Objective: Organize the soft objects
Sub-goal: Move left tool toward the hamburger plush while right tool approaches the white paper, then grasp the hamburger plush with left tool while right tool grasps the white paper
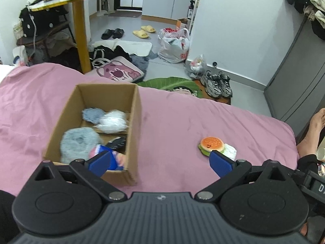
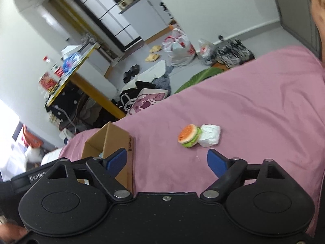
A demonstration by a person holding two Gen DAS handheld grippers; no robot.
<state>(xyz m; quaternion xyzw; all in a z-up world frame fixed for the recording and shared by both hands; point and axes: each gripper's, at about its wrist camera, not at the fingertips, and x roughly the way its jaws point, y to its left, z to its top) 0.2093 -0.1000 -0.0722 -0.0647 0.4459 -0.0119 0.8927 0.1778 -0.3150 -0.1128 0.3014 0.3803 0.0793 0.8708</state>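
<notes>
A pink bed filled both views, and on it sat an open cardboard box already holding several soft things: a grey fluffy toy, a white fluffy one and a few blurred items I could not name. Well apart from the box, 2 things lay touching each other on the sheet: a burger toy and a white crinkled packet.

Both claws were spread wide and empty. The left gripper hung over the box's near corner; the right gripper pointed at the sheet just short of the burger.

The burger looked light and squashy, likely to give under pressure without harm. A pinch across its bun and green layer should hold. The packet looked light too, but its wrapper may slip, so gripping its middle seemed safest.
</notes>
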